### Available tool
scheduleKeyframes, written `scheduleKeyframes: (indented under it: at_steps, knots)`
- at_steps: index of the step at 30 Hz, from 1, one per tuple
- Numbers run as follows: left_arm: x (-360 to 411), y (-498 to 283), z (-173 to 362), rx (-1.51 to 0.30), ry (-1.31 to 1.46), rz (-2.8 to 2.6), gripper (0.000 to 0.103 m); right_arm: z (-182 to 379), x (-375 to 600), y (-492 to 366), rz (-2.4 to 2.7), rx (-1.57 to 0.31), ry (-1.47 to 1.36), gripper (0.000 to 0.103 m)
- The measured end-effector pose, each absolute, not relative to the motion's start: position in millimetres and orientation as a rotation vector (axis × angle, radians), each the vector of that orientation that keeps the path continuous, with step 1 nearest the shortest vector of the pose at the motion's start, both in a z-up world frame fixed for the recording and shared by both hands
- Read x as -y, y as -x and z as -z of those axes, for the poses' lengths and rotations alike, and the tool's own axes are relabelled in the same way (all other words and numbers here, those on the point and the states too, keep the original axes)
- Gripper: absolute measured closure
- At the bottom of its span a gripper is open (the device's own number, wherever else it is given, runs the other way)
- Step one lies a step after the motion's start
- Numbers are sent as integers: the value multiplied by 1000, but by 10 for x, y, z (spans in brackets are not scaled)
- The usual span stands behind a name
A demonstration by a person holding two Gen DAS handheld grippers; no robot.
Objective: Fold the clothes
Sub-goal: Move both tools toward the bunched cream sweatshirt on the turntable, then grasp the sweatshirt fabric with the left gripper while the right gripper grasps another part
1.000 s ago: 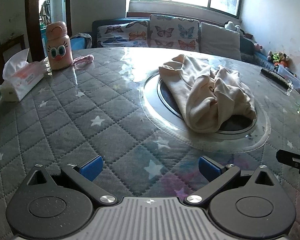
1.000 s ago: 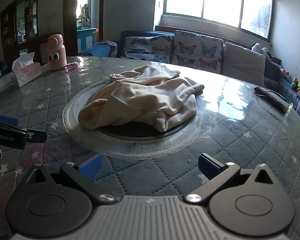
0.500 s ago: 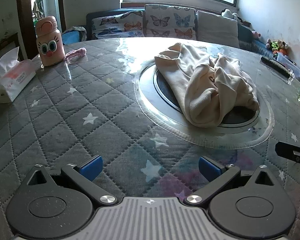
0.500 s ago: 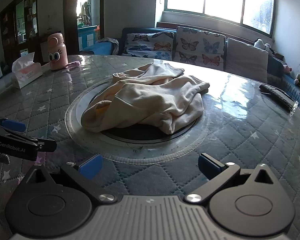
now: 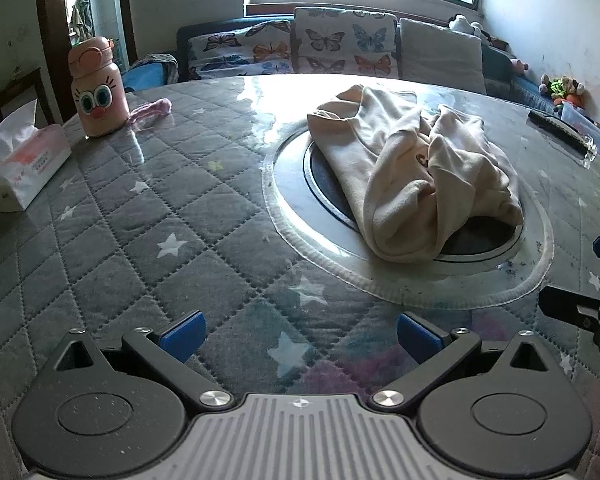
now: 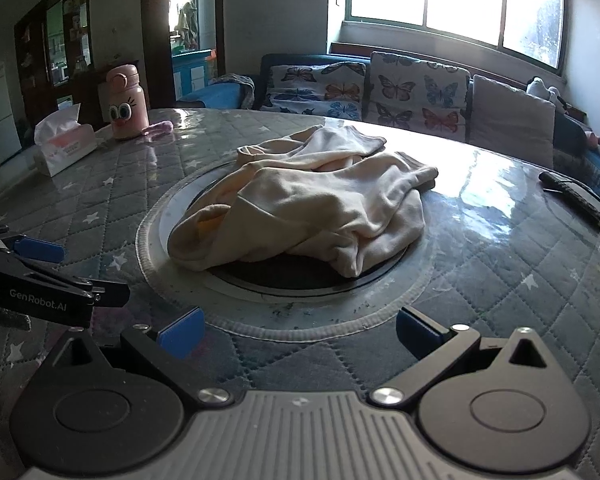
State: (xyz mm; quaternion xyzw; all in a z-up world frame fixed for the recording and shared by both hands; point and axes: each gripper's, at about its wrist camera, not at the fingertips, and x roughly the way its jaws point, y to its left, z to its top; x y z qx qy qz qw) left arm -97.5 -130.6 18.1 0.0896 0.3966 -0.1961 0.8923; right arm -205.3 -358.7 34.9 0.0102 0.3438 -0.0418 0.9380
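Crumpled cream knit garment (image 6: 300, 208) heaped on the dark round inset (image 6: 300, 280) at the middle of the grey quilted star-print table cover (image 5: 140, 208), under a glossy clear sheet. Nothing folded yet; sleeves and hem tangled into one mound, near edge drooping over the inset's rim.

Left gripper (image 5: 298, 332) low over the cover, well short of the cloth, jaws spread wide, holding nothing. Right gripper (image 6: 296, 330) likewise near the ring's front edge, jaws wide apart and empty, garment straight ahead.

Step in hand, by judgement: approach and first grasp to spread the piece flat. Best done by picking two separate edges, not the thick middle: left toward the near rolled lobe (image 5: 400, 236), right toward the cuff-like end at the far right (image 6: 424, 176). Pinch a single layer if possible, lift only a little, then draw apart so the bundle opens rather than drags. Which fold is sleeve and which is hem hard to tell from here, possibly a hood or collar at the back; worth a gentle tug first.

Off to the side and no obstacle: pink cartoon-eyed bottle (image 5: 98, 90), white tissue box (image 5: 24, 168), black remote-like bar (image 6: 576, 198).
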Motion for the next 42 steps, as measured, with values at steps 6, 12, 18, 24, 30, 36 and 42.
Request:
scheduleKeyframes:
  at_steps: [6, 12, 18, 24, 30, 36, 42]
  knots:
    - [1337, 894, -221, -826, -190, 413, 0, -334, 3636, 1964, 87, -712, -34, 1]
    - [1386, 802, -266, -819, -204, 413, 0, -373, 3695, 1852, 86, -715, -40, 4]
    - [1449, 660, -379, -790, -214, 410, 0, -441, 3793, 1733, 91, -718, -49, 8]
    - [1578, 498, -554, -742, -207, 449, 6, -556, 3960, 1564, 96, -713, -85, 17]
    - [1810, 348, -645, -708, -227, 526, 31, -583, 4094, 1390, 87, -726, -124, 34]
    - [2105, 180, -574, -711, -265, 612, 41, -549, 4203, 1286, 77, -743, -157, 44]
    - [2264, -31, -416, -779, -242, 659, 69, -521, 4228, 1200, 64, -758, -154, 49]
